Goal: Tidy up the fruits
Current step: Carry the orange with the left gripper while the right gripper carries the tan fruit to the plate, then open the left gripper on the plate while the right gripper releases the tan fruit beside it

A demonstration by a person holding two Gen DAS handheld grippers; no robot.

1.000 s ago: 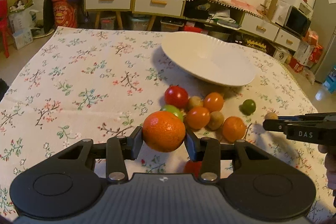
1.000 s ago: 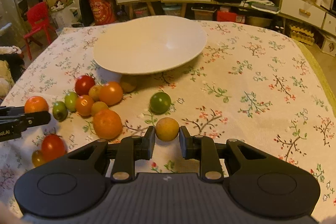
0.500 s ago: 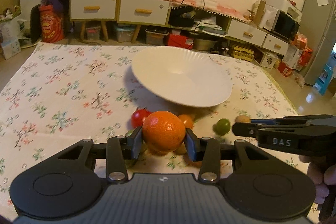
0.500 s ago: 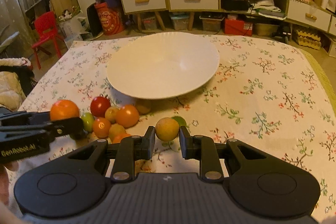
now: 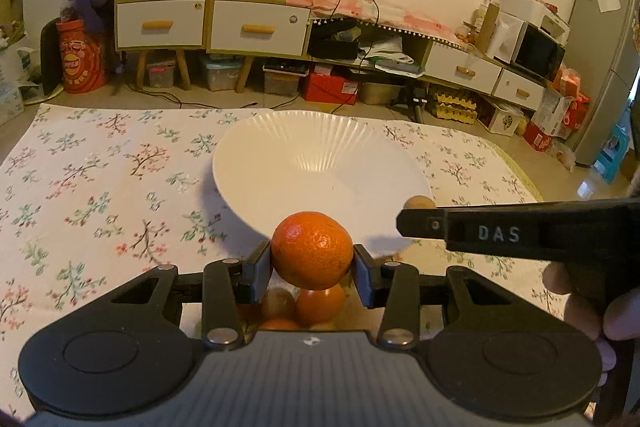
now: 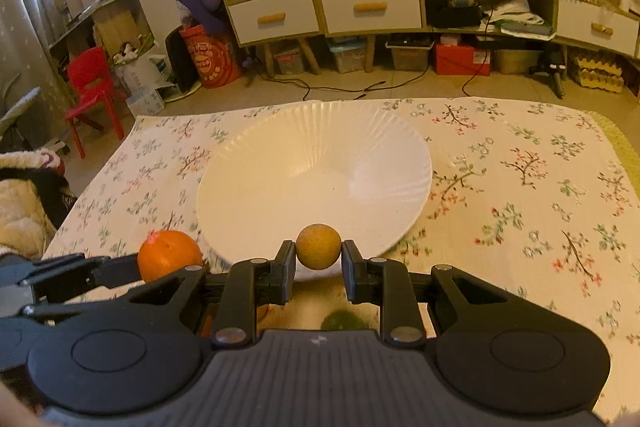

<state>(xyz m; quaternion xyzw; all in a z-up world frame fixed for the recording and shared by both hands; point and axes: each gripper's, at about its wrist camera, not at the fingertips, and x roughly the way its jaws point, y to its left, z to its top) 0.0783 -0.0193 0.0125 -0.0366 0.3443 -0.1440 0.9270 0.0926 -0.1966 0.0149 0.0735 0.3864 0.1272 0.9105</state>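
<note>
My left gripper (image 5: 313, 255) is shut on an orange (image 5: 312, 254), held above the table at the near rim of the white bowl (image 5: 280, 163). My right gripper (image 6: 319, 255) is shut on a small tan-yellow round fruit (image 6: 318, 246), held at the bowl's (image 6: 280, 187) near rim. In the left wrist view the right gripper (image 5: 416, 213) reaches in from the right with the tan fruit (image 5: 419, 202) at its tip. In the right wrist view the left gripper (image 6: 152, 261) comes in from the left with the orange (image 6: 168, 255). The bowl is empty.
Several loose fruits lie under the grippers: orange ones (image 5: 320, 301) and a brownish one (image 5: 279, 303), and a green one (image 6: 344, 321). The floral tablecloth (image 5: 100, 187) covers the table. Cabinets (image 5: 212, 23) and clutter stand beyond the far edge.
Both grippers have risen and moved forward toward the bowl with their fruits. The fruit pile has dropped below the grippers and is mostly hidden.
</note>
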